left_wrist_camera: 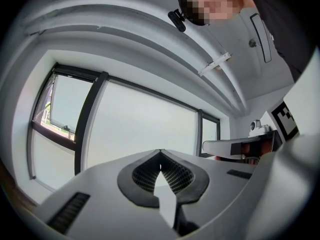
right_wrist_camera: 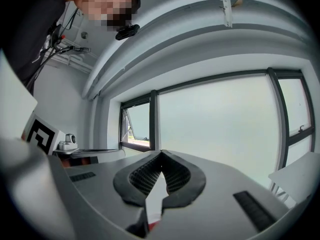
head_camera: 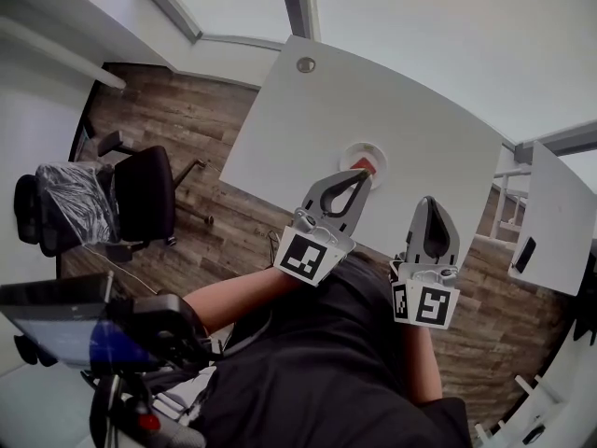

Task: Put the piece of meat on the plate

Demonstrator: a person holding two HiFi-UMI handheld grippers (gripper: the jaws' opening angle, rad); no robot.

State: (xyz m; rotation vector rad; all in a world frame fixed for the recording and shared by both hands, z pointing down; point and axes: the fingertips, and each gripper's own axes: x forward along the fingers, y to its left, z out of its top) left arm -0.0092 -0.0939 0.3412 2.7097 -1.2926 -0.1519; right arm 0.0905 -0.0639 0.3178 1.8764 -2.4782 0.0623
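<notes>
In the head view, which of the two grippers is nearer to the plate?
The left gripper: its tip overlaps the rim of the plate there; the right gripper sits off to one side.

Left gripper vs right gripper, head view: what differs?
Left gripper tips show at the near rim of the plate, by the red meat; right gripper tips show beside the plate, over bare table. Left gripper leans to the picture's right; right gripper points almost straight up the picture. Shared: both have jaws shut, nothing between them.
</notes>
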